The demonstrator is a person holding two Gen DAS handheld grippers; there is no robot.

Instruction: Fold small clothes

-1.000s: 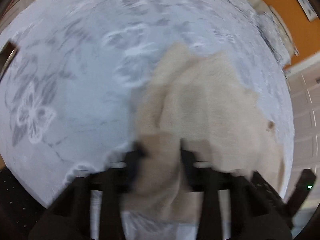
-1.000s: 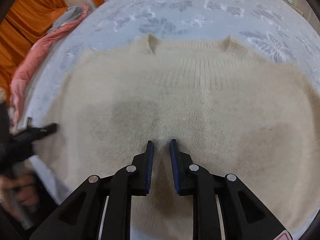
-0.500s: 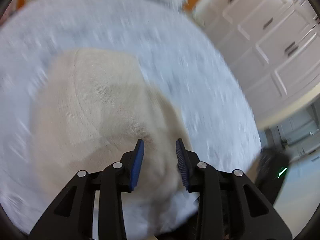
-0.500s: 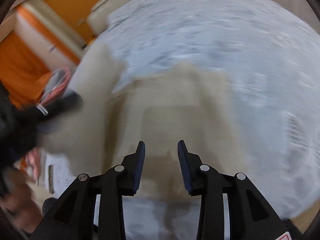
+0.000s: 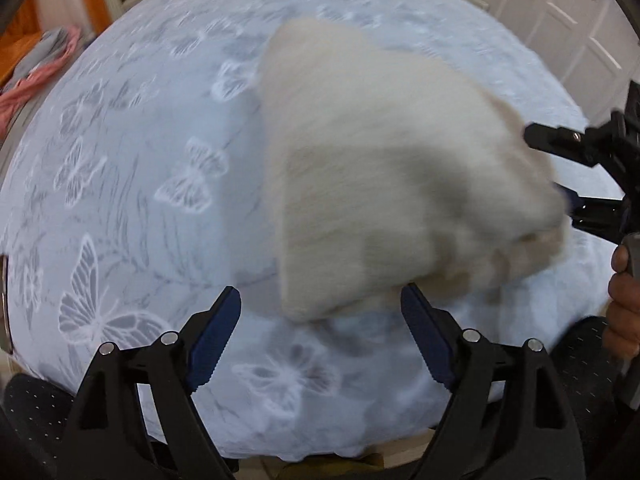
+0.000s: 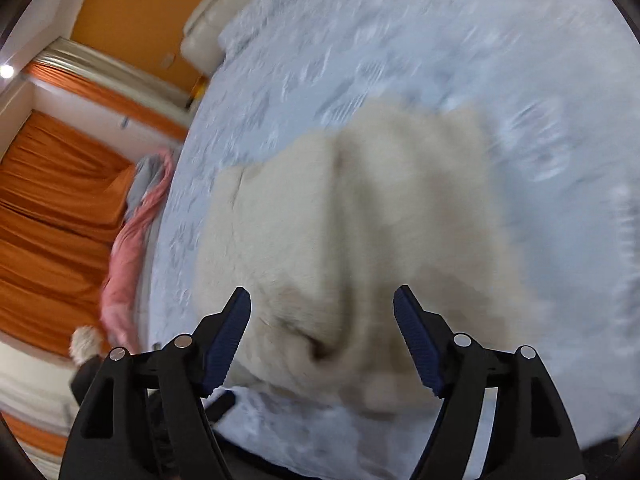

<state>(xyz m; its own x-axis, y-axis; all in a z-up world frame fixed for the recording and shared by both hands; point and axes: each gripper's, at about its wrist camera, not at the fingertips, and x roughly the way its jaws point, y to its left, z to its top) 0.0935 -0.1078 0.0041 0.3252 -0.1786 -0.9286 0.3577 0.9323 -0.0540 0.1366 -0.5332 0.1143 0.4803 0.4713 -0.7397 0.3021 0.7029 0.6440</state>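
Sweater [image 5: 384,184] lies bunched on the bed cover [image 5: 132,184], cream knit, folded over itself w/ a thick ridge down the middle in the right wrist view. Looks like a fold was just laid down, so my read: mid-task, one fold done, more to go.

Left gripper [image 5: 320,336] is released, jaws have just been opening wide, nothing pinched. Near hem of the sweater sits just ahead of the tips, not between the pads. Right gripper [image 6: 322,340] likewise let go, jaws have just been opening; knit sits under and between the fingers but pads aren't pressing it. Both wide apart prob. because the cloth was dropped in place and they're clearing off w/o dragging it.

Both views are motion-blurred, so exact edge alignment: can't tell.

Around: pink-and-grey garment [image 6: 132,248] heaped at the bed's far edge, well apart from the sweater. Orange curtains [image 6: 52,208] and cushioned headboard [image 6: 216,28] beyond. White panelled doors [image 5: 568,12] behind in the left view. Person's hand [image 5: 622,280] on the right tool's handle at frame edge.

Obstructions: none on the cover near the sweater. Only risk imo is the two grippers crowding each other at the sweater's right side, and loose knit snagging on the ridged pads.
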